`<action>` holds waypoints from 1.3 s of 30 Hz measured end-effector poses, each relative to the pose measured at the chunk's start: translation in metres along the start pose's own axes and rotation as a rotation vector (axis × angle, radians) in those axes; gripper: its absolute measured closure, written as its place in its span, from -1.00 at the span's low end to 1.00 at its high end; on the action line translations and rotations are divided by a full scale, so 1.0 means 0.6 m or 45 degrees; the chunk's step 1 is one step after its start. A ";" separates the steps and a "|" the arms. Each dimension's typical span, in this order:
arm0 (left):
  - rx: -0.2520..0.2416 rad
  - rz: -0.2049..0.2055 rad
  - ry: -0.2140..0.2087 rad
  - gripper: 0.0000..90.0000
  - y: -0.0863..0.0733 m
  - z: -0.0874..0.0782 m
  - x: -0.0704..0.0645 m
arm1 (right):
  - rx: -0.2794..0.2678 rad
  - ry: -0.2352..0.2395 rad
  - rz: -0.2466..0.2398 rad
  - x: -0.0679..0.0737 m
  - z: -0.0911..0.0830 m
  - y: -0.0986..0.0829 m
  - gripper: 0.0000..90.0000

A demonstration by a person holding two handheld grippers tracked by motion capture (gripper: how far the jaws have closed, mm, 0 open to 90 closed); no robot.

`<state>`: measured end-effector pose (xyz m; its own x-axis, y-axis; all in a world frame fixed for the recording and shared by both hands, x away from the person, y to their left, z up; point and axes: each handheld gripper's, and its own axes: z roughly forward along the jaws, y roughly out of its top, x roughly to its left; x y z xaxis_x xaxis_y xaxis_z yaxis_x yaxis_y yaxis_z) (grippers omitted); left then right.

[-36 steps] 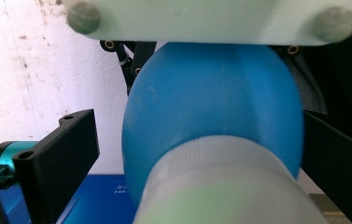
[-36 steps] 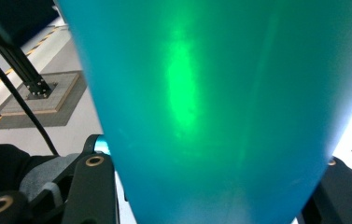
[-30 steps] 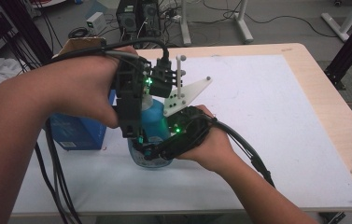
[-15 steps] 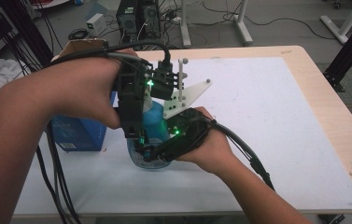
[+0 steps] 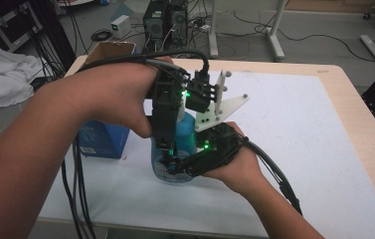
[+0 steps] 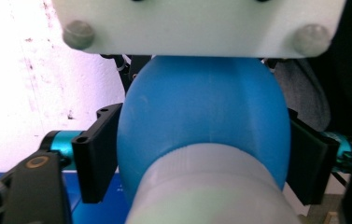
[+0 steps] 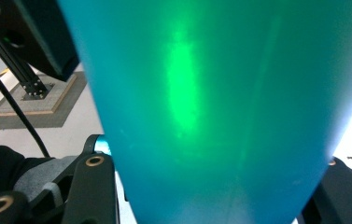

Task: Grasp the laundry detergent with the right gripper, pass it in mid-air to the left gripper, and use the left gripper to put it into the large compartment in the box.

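Note:
A blue bottle [image 5: 186, 133] stands on the white mat, held by both grippers. My left gripper [image 5: 167, 149] comes down from above, shut on the bottle's rounded shoulder. In the left gripper view its black pads [image 6: 96, 154] press both sides of the blue bottle [image 6: 201, 121], whose pale neck lies in the foreground. My right gripper [image 5: 175, 167] reaches in from the right near the base and is shut on the lower body. The bottle [image 7: 211, 107] looms teal in the right gripper view, lit by a green glow, with my right gripper [image 7: 211, 191] closed around it.
A blue box [image 5: 103, 140] sits on the mat just left of the bottle. An open cardboard box [image 5: 110, 50] is at the table's far left corner. A white mat [image 5: 304, 149] covers the wooden table [image 5: 369, 129]. Black cables [image 5: 78, 199] hang off the left edge.

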<state>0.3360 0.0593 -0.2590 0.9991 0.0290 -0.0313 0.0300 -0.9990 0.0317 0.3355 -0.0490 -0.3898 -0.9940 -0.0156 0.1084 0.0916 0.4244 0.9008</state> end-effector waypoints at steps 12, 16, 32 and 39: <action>-0.004 0.006 0.015 -0.36 -0.002 -0.004 -0.001 | -0.002 0.001 0.006 0.001 0.001 0.002 0.01; 0.001 0.004 0.010 -0.33 0.000 -0.002 -0.002 | -0.011 0.006 0.003 0.000 0.002 0.002 0.01; 0.008 -0.011 0.001 -0.23 0.002 0.000 0.000 | -0.015 0.007 0.001 0.000 0.003 0.002 0.01; 0.013 -0.029 0.018 -0.16 0.002 -0.003 -0.002 | -0.018 -0.003 -0.013 0.000 0.001 0.002 0.01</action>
<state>0.3347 0.0580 -0.2573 0.9985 0.0521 -0.0180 0.0525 -0.9984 0.0206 0.3354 -0.0479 -0.3889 -0.9950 -0.0176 0.0985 0.0826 0.4112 0.9078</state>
